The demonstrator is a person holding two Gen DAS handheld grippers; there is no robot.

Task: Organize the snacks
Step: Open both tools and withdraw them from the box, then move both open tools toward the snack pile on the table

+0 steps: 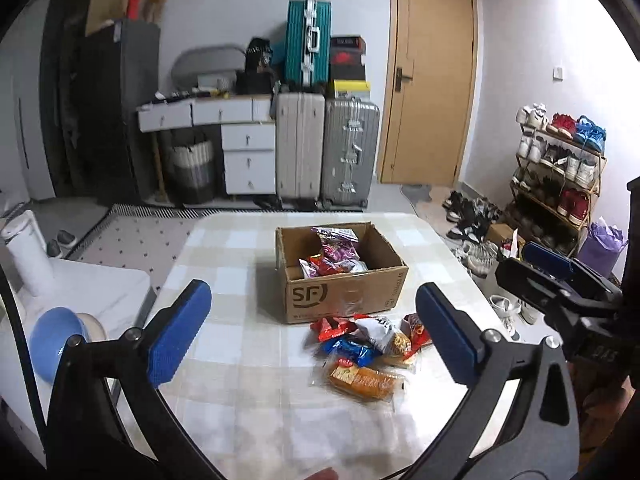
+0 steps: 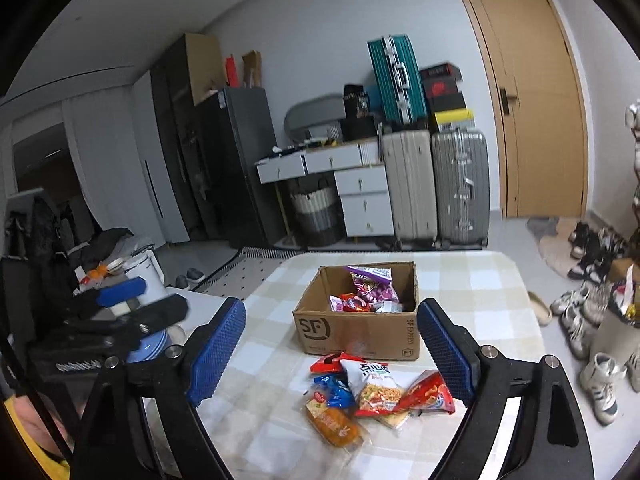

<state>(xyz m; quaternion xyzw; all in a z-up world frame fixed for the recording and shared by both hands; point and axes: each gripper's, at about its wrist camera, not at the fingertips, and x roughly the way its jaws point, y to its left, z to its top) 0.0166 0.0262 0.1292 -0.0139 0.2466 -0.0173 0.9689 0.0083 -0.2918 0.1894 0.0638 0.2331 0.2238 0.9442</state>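
A brown cardboard box printed "SF" stands open on the counter, which wears a beige and white checked cloth. Inside it lie several snack packets, among them a purple bag leaning toward the far wall and a red packet near the front wall.

Just in front of the box, on the cloth, sits a loose heap of snacks: a white noodle-print bag on top, a red bag to its right, a blue packet to its left, a clear-wrapped orange cake nearest the camera, and a red packet closest to the box.

The left gripper hangs above the heap, its blue-padded fingers spread wide and holding nothing. The right gripper is likewise above the heap, its fingers wide apart and empty.
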